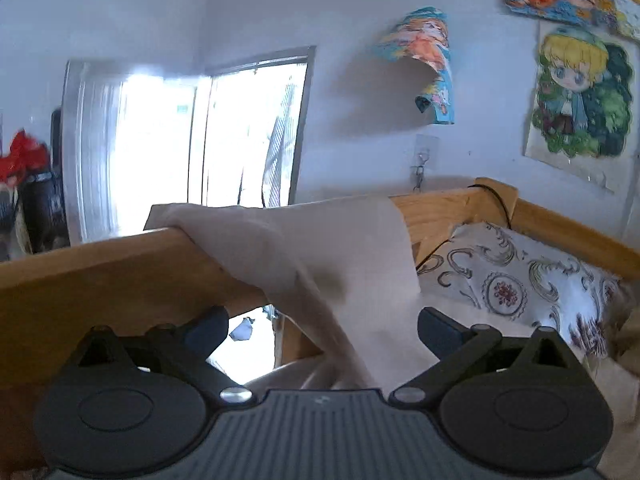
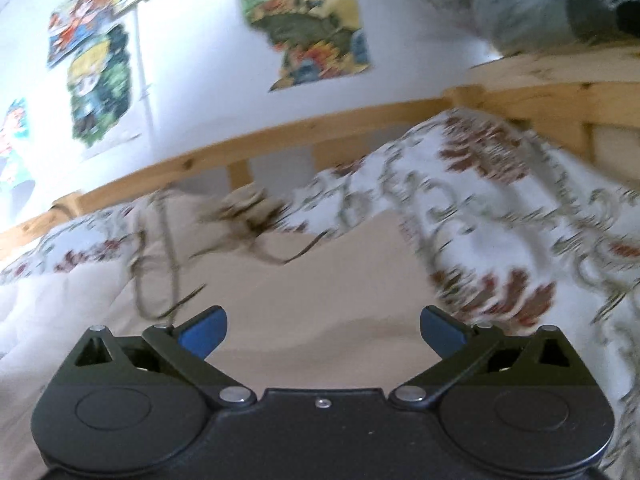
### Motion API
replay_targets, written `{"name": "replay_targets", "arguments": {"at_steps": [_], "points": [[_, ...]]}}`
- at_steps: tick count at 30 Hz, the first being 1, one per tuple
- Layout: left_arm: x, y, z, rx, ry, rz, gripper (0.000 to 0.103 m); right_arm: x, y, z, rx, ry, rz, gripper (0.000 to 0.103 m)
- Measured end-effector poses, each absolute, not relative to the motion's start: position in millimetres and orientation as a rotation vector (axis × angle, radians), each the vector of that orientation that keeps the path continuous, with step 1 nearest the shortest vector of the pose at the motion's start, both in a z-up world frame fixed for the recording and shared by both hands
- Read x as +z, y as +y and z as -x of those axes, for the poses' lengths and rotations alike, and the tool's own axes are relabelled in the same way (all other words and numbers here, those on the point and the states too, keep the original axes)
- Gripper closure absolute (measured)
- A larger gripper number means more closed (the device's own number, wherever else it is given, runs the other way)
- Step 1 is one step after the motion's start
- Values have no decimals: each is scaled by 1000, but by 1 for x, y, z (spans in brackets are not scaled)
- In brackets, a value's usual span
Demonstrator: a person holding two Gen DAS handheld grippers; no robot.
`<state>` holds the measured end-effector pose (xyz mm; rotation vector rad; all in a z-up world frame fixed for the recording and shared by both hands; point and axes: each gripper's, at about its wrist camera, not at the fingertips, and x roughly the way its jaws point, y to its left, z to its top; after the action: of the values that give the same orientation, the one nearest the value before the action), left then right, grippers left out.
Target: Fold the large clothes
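The left gripper (image 1: 322, 330) is being held with its jaws wide, and nothing is being gripped. A pale cloth (image 1: 320, 248) is being hung over the wooden bed rail (image 1: 100, 268). The right gripper (image 2: 323, 330) is being held wide too, above the beige sheet (image 2: 320, 288), beside a flowered quilt (image 2: 500, 220).

No text, label, brand or number can be read in either view. The cartoon posters (image 1: 582, 92) on the wall carry only drawn figures, and any lettering on them is too blurred or small to make out.
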<state>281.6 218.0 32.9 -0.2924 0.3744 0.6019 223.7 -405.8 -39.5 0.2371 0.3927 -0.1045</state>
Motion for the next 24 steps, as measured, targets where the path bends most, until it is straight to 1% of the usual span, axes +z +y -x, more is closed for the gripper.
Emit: {"name": "replay_targets", "arguments": {"at_steps": [1, 2, 3, 4, 5, 7, 9, 10, 13, 16, 18, 20, 23, 24], "points": [[34, 217, -282, 600, 367, 303, 18, -42, -401, -223, -89, 401, -232, 1], [34, 213, -283, 600, 375, 303, 38, -43, -396, -223, -77, 409, -224, 1], [34, 211, -287, 598, 399, 300, 50, -43, -392, -223, -68, 413, -218, 1], [34, 209, -289, 615, 423, 292, 76, -43, -390, -222, -59, 413, -212, 1], [34, 206, -290, 628, 422, 294, 90, -43, -388, -222, -54, 411, -209, 1], [39, 203, -279, 620, 357, 338, 96, -42, -388, -220, -51, 406, -217, 1], [51, 194, -276, 593, 260, 340, 98, -42, -391, -219, -56, 401, -232, 1], [58, 187, -278, 570, 227, 316, 100, -42, -393, -219, -62, 402, -241, 1], [85, 154, -291, 399, 137, 222, 101, -43, -399, -219, -76, 402, -270, 1], [110, 100, -305, 138, 68, 46, 101, -43, -403, -218, -84, 394, -280, 1], [120, 58, -312, -67, 75, -69, 101, -43, -404, -218, -90, 391, -283, 1], [120, 12, -317, -296, 138, -169, 101, -42, -407, -217, -100, 383, -283, 1], [99, -47, -318, -583, 264, -272, 101, -41, -413, -216, -124, 370, -286, 1], [86, -70, -318, -682, 332, -316, 101, -41, -415, -216, -133, 370, -291, 1]]}}
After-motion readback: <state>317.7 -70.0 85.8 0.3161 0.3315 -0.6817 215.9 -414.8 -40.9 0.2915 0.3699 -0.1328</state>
